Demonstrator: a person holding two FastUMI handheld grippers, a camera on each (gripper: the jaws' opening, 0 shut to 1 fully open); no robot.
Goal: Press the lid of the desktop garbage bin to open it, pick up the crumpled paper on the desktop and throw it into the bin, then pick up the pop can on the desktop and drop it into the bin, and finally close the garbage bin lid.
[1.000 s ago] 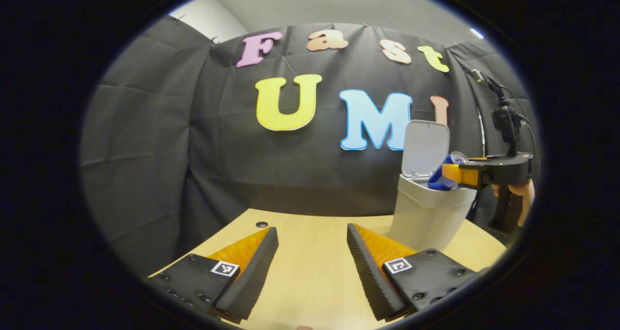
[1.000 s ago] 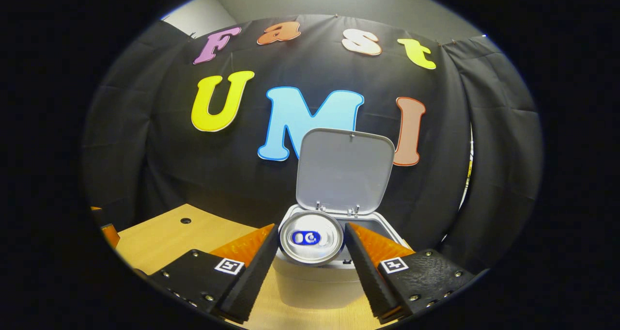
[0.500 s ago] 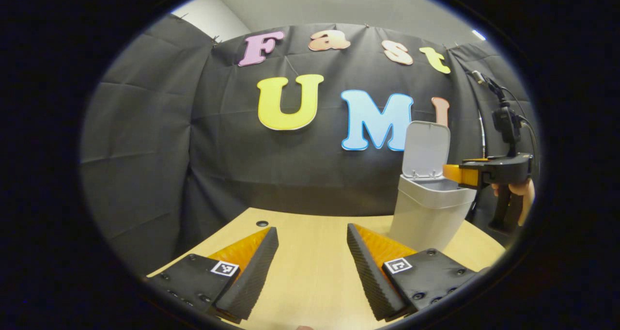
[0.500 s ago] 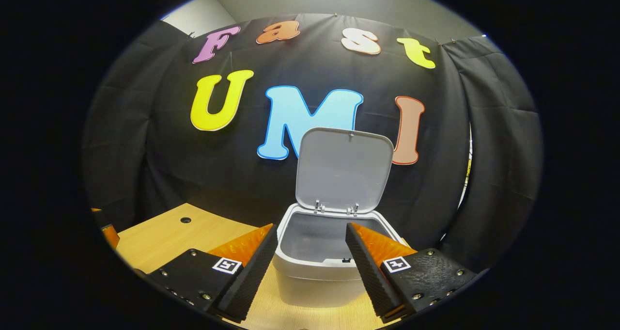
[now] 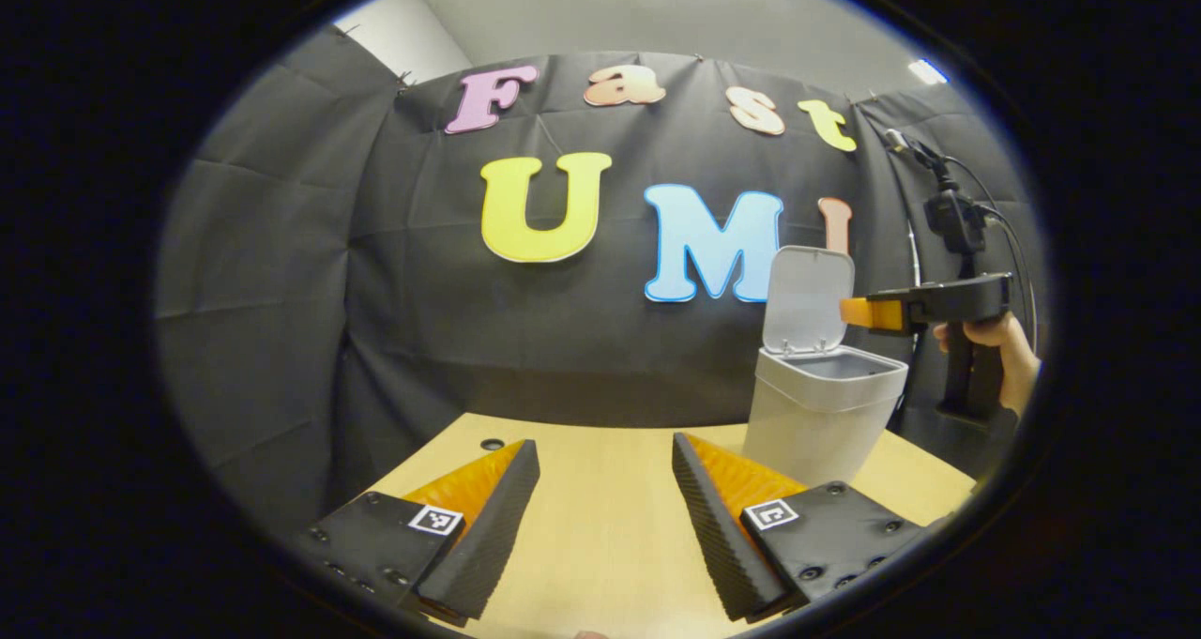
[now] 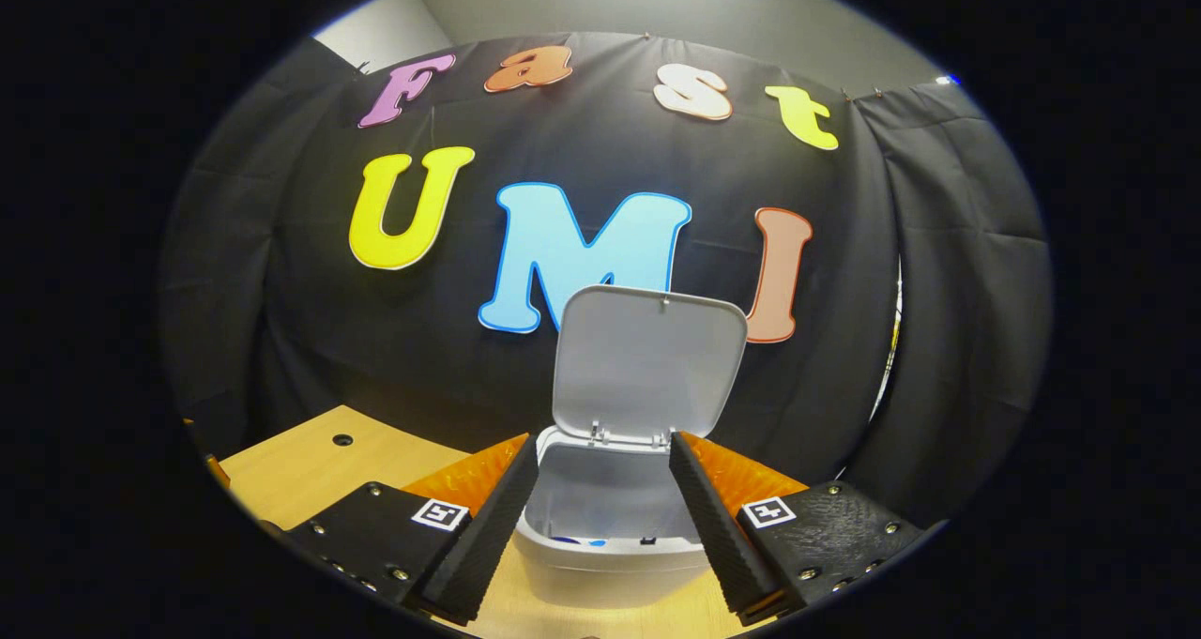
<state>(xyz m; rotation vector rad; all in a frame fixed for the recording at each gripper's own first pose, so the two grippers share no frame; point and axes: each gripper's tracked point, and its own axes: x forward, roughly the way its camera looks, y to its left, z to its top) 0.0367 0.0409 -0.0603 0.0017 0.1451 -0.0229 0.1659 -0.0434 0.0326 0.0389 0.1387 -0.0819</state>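
The grey desktop bin (image 5: 818, 418) stands on the wooden table at the right, its lid (image 5: 807, 299) raised upright. Just above its opening hovers my right gripper (image 5: 850, 311), held by a hand (image 5: 1011, 362). In the right gripper view my right gripper (image 6: 603, 442) is open with nothing between its fingers. It looks down into the bin (image 6: 610, 569), where a bit of the blue pop can (image 6: 570, 540) shows at the bottom, and the lid (image 6: 647, 357) rises behind. My left gripper (image 5: 605, 447) is open over bare table, left of the bin.
The wooden table (image 5: 600, 536) has a small round hole (image 5: 492, 444) near its back left edge. Black cloth walls close the booth right behind the bin. A cable and mount (image 5: 950, 217) rise above the right gripper.
One second ago the right gripper held the pop can over the bin. It has opened, the can has dropped inside, and the gripper has risen slightly. The left gripper barely shifted.
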